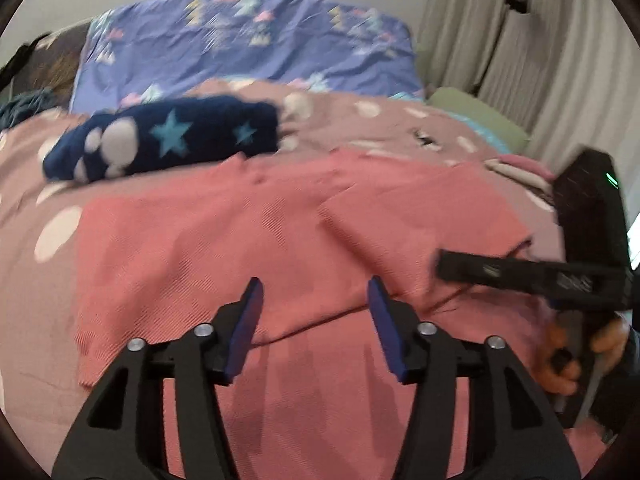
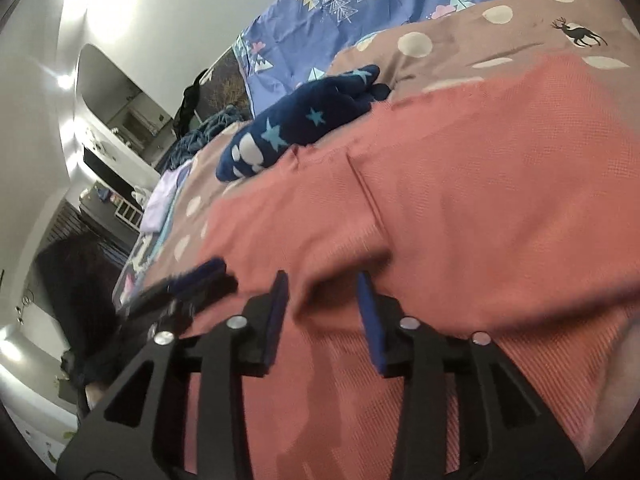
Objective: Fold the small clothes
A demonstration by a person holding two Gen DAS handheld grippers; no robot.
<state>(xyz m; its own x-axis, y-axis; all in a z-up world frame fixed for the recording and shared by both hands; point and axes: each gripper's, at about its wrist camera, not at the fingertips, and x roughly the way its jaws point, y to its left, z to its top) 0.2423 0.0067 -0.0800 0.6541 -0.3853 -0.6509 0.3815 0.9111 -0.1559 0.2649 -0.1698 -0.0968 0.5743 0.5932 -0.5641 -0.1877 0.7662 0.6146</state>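
A coral-pink knit garment (image 1: pixel 240 240) lies spread on the bed, with one flap folded over on its right side (image 1: pixel 420 216). My left gripper (image 1: pixel 316 292) hovers over its near part, jaws open with nothing between the blue pads. A hand holds my right gripper (image 1: pixel 444 268) at the garment's right edge. In the right wrist view that gripper (image 2: pixel 322 280) is open just above the pink garment (image 2: pixel 480 200), and a raised fold of the cloth shows between the fingertips without being pinched. The left gripper (image 2: pixel 208 276) is a blur at the left.
A folded navy garment with light stars (image 1: pixel 168 140) (image 2: pixel 304 120) lies beyond the pink one on the mauve dotted duvet (image 1: pixel 360 120). Behind is a purple patterned pillow (image 1: pixel 240 48). A small stack of folded clothes (image 1: pixel 520 168), a green cushion (image 1: pixel 480 116) and curtains (image 1: pixel 560 60) are at the right.
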